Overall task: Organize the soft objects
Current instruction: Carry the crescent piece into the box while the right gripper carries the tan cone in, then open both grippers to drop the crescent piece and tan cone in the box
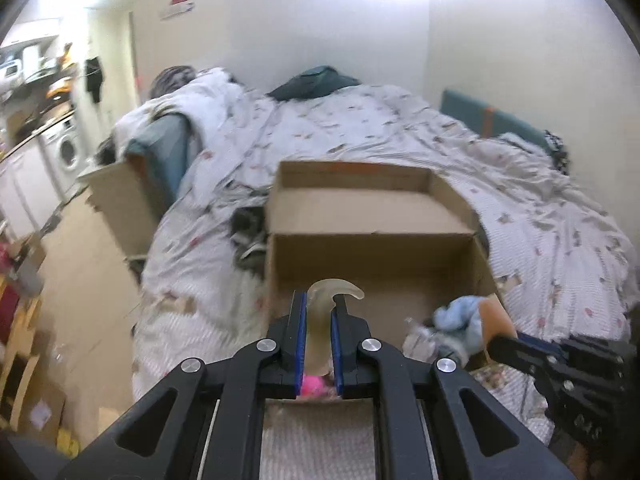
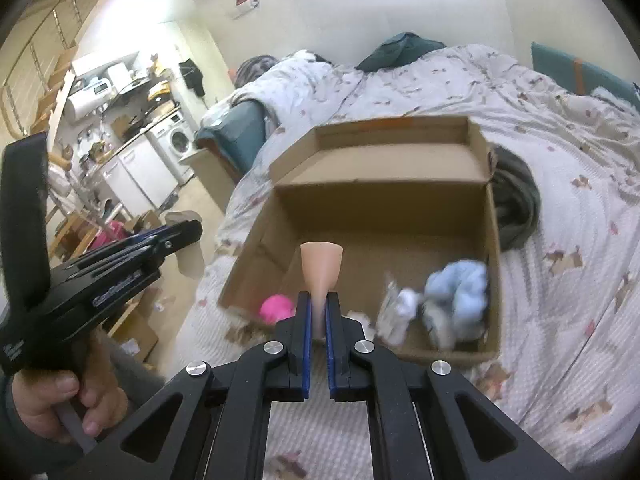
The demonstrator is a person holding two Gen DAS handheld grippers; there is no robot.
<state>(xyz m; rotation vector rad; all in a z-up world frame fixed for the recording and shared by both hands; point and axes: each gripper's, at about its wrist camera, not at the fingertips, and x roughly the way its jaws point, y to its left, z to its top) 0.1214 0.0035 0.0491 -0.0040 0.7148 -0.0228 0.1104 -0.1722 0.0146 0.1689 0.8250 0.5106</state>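
Translucent hook [image 1: 320, 316] and peach funnel [image 2: 321, 268], each pinched between jaws, above box [image 2: 494, 240]

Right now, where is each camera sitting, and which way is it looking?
Left wrist: rides the left gripper, which pinches a pale hooked piece, facing the cardboard box on the bed; the right gripper shows at the right.
Right wrist: rides the right gripper, pinching a peach cone, facing the same box; the left gripper and left hand show at the left.
Both share box, bed, blue plush and pink ball.
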